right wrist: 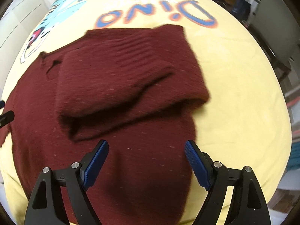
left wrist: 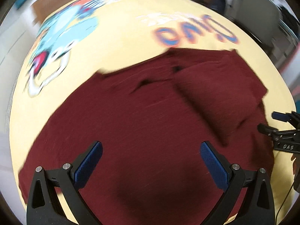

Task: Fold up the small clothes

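Observation:
A dark red knitted garment (left wrist: 142, 120) (right wrist: 120, 86) lies on a yellow cloth with a dinosaur print. Its ribbed right part (right wrist: 131, 69) is folded over onto the body. My left gripper (left wrist: 151, 146) hovers above the garment's middle, open, nothing between its blue pads. My right gripper (right wrist: 146, 146) is also open, above the garment's lower right part just below the folded flap, with nothing in it. In the left wrist view the right gripper's fingers (left wrist: 281, 123) show at the right edge; the left gripper's fingertip (right wrist: 6, 115) shows at the left edge of the right wrist view.
The yellow cloth (right wrist: 234, 93) carries blue "Dino" lettering (right wrist: 155, 13) and a light blue dinosaur picture (left wrist: 69, 28) beyond the garment. Furniture and a dark chair frame (right wrist: 277, 43) stand past the cloth's far right edge.

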A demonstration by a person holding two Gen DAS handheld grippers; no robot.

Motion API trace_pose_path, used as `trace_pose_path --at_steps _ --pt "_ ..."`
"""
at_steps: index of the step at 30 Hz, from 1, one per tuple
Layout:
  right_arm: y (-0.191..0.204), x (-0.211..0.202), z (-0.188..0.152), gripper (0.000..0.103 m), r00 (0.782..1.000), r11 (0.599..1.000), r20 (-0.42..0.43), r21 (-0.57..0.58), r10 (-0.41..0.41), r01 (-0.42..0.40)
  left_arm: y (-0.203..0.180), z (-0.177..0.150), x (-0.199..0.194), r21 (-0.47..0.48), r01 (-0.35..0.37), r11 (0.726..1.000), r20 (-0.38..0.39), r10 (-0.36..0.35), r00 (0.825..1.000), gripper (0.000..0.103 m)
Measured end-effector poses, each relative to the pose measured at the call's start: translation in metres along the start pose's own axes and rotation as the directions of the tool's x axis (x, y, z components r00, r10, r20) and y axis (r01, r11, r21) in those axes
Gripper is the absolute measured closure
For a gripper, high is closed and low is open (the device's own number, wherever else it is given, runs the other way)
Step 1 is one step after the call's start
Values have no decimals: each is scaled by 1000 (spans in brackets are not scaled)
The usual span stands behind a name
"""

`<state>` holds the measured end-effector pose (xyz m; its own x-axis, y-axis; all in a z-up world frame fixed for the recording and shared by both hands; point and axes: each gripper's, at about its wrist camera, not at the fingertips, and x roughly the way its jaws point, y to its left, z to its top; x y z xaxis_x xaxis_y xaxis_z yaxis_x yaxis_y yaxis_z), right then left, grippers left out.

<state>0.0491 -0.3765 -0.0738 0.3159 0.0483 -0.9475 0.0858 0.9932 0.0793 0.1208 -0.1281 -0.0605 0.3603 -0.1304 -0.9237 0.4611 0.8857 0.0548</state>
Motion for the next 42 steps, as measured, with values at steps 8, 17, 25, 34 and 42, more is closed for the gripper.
trace_pose_path --at_steps 8,17,25,34,42 --pt "-29 1 -8 18 1000 999 -16 42 -15 16 -82 25 36 231 4 973 -32 3 999 1" --pt "-55 7 -12 18 999 995 -29 94 -14 17 -108 42 78 284 -13 959 -96 42 994 14" --pt "-66 14 -20 18 998 995 -51 101 -21 26 -81 51 86 201 15 980 -111 7 994 89" --pt "-67 23 -16 18 998 996 -60 88 -16 22 -22 29 44 10 34 999 4 -35 999 90" --pt "-56 30 -7 18 998 997 -63 71 -10 14 -15 14 72 6 -16 1000 -86 16 996 86"
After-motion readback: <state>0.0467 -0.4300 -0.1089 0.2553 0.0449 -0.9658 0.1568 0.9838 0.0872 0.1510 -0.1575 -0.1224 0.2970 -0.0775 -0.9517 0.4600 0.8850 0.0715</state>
